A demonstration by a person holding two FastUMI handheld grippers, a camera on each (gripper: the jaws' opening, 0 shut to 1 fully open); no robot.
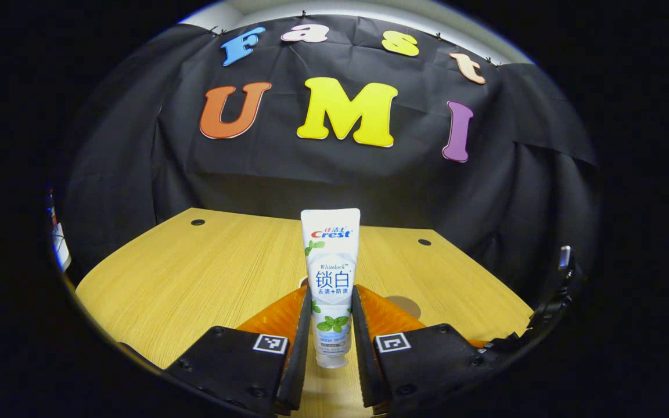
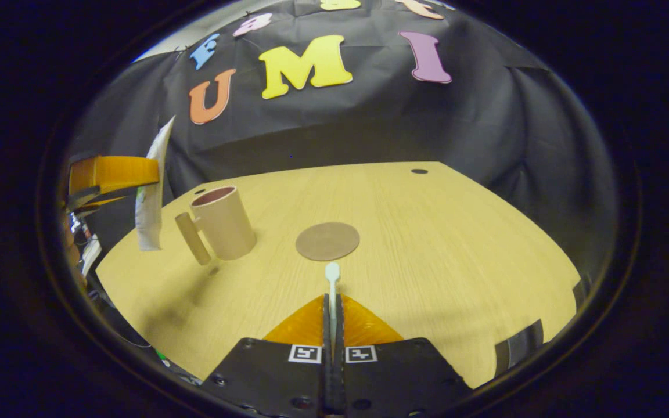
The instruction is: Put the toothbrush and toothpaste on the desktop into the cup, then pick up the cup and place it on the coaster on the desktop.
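Toothpaste (image 1: 331, 278) is off the bench, upright, cap end down, clamped between the left gripper (image 1: 331, 305) fingers, both pressing its sides. In the right gripper view that same tube (image 2: 150, 203) hangs in the air at far left, just beside the cup. Toothbrush (image 2: 332, 290) is pinched in the right gripper (image 2: 333, 307), fingers nearly together on the handle, its free end sticking forward above the bench (image 2: 456, 244). Cup (image 2: 222, 222) stands upright on the bench, handle toward the camera. Round coaster (image 2: 327, 241) lies flat just beside the cup, bare, near the toothbrush tip.
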